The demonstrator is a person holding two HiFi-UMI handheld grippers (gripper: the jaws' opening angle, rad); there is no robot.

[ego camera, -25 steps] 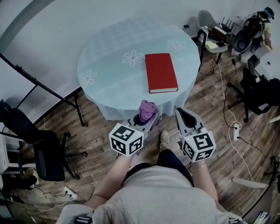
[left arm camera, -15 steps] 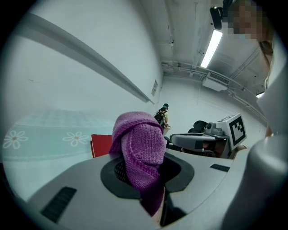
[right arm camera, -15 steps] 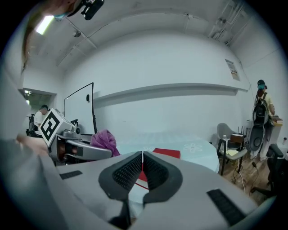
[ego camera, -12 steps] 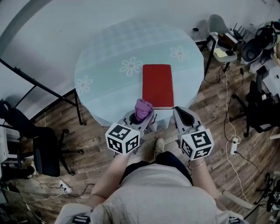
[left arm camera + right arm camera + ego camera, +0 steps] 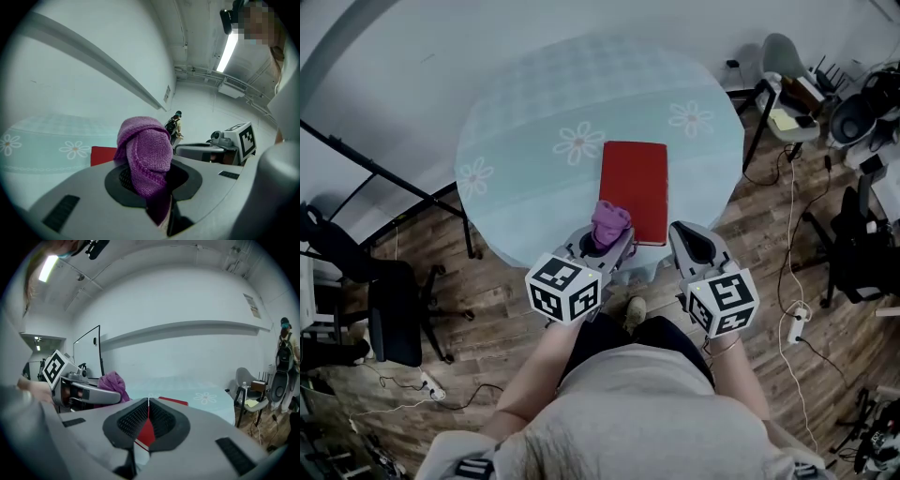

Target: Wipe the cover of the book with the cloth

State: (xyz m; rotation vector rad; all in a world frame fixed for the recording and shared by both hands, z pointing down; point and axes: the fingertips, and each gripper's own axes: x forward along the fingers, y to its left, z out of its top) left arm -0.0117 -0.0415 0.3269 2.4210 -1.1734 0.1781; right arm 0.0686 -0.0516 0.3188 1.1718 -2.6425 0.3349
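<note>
While both claws hang at the near rim: wiping has not begun, by my judgement; no contact between cloth and cover is visible.
State of left claw (image 5: 607,246): clamped on the purple cloth (image 5: 610,221), which stands up from the jaws as a bunched wad.
State of right claw (image 5: 688,240): jaws together with nothing between them; red cover shows through the slit below the pads.
Position of red book (image 5: 635,189): closed and flat on the counter (image 5: 511,131), its near end close to the rim facing the person, just ahead of both claws.
Hazard, book slide: nothing restrains the red book. A wiping stroke drawn toward the person could push it over the rim. Cause: short margin at the near end and no hold-down.
Hazard, covering creep: the counter wears a light flowered covering. Drag from the stroke could shift or ruck it, carrying the red book along.
Hazard, cloth loss: only the lower part of the wad sits in the grip. Friction on the cover could tug the purple cloth loose or roll it aside.
Hazard, scuffed cover: if the wad folds back, the hard jaw tips of the left claw could meet the cover instead.
Hazard, poor coverage: a bunched wad touches a narrow strip, so patches may be missed.
Mitigation open: the right claw, being empty, is free to press on a corner.
</note>
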